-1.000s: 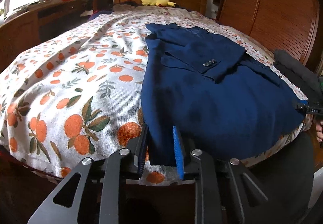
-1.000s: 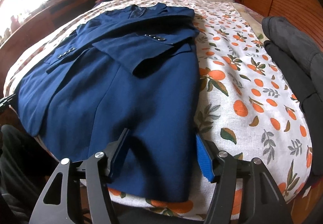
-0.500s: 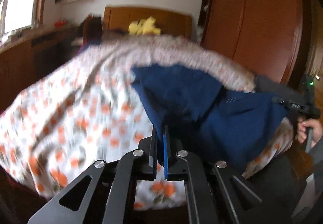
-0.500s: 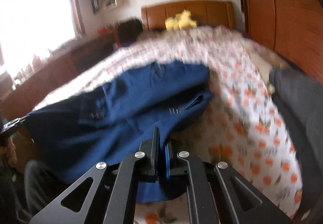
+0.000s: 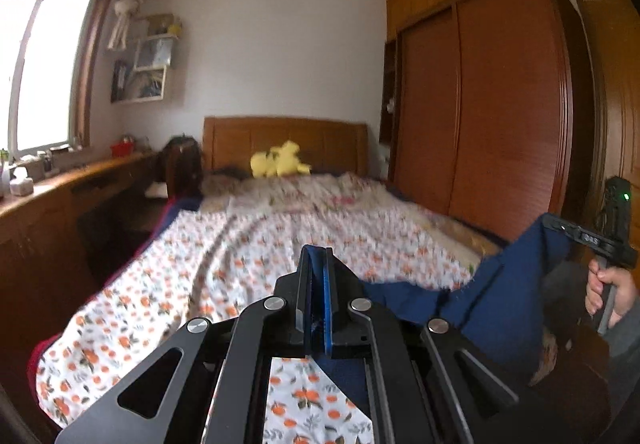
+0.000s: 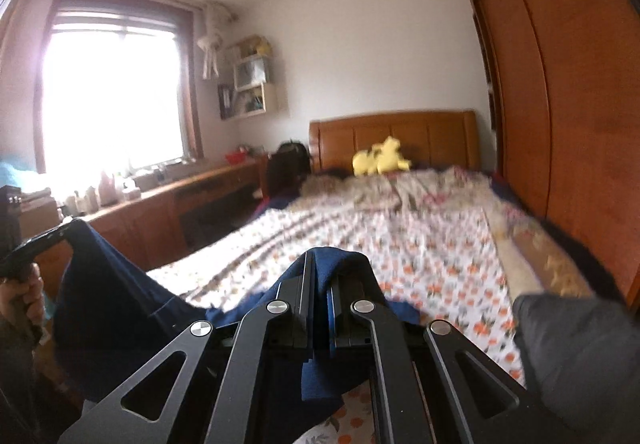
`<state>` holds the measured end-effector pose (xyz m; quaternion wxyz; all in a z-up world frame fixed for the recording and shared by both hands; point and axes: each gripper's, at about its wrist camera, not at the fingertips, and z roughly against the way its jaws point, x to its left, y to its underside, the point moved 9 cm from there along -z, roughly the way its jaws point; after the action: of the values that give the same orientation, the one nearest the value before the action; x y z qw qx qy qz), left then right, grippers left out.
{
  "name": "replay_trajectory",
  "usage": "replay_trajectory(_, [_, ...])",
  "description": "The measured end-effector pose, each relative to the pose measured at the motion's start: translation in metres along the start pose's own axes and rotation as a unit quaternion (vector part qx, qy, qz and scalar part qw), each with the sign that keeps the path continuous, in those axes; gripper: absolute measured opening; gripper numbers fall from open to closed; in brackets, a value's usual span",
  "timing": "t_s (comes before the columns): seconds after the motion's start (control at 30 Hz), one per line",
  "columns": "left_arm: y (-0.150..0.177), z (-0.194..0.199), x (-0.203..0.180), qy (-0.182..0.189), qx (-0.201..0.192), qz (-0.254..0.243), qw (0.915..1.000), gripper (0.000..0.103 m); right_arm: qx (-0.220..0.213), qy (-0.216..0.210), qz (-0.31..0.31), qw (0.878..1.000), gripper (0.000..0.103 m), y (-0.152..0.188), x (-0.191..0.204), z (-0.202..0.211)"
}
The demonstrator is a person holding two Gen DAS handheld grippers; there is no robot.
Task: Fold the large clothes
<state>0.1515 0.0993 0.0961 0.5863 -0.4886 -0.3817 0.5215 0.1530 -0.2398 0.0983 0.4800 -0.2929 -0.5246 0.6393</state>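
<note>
The navy blue jacket [image 5: 508, 284] hangs lifted between my two grippers above the near end of the bed. My left gripper [image 5: 317, 256] is shut on one bottom corner of it; the cloth shows between the jaws and below them. My right gripper [image 6: 322, 264] is shut on the other bottom corner, with jacket fabric [image 6: 116, 308] bunched over the jaws and stretching left. The right gripper shows in the left wrist view [image 5: 592, 240], the left gripper in the right wrist view [image 6: 36, 244]. The jacket's lower part is hidden under the gripper bodies.
The bed [image 5: 260, 244] has an orange-print cover and a wooden headboard [image 5: 284, 140], with a yellow plush toy [image 5: 280, 164] by it. A wooden wardrobe [image 5: 500, 116] stands right, a desk [image 5: 60, 196] left. Dark grey clothes [image 6: 576, 344] lie at the bed's right edge.
Both grippers closed on the jacket's bottom corners and rose, lifting the jacket off the bed. The cameras now look level across the room instead of down at the bed.
</note>
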Motion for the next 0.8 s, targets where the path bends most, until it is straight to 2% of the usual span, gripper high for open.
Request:
replay_trajectory(0.2, [-0.055, 0.042, -0.004, -0.007, -0.057, -0.005, 0.9984, 0.004, -0.050, 0.002, 0.004, 0.999, 0.003, -0.038, -0.002, 0.053])
replay_trajectory(0.27, [-0.063, 0.052, -0.005, -0.016, -0.068, -0.013, 0.9975, 0.004, -0.067, 0.007, 0.001, 0.998, 0.003, -0.045, -0.007, 0.068])
replay_trajectory(0.33, [-0.064, 0.053, -0.005, -0.024, -0.066, -0.020, 0.9973, 0.004, -0.067, 0.015, 0.005, 0.998, 0.003, -0.041, -0.015, 0.073])
replay_trajectory(0.47, [-0.045, 0.019, 0.000, -0.025, -0.027, -0.018, 0.9991, 0.004, -0.026, 0.027, 0.005, 0.999, 0.003, -0.015, -0.033, 0.050])
replay_trajectory(0.53, [-0.027, -0.010, 0.002, -0.028, -0.003, -0.020, 0.9994, 0.004, -0.001, 0.039, 0.005, 0.999, 0.003, 0.007, -0.046, 0.028])
replay_trajectory(0.8, [0.044, -0.123, 0.017, -0.038, 0.086, -0.027, 0.9952, 0.004, 0.049, 0.068, -0.006, 0.996, 0.004, 0.078, -0.081, -0.032])
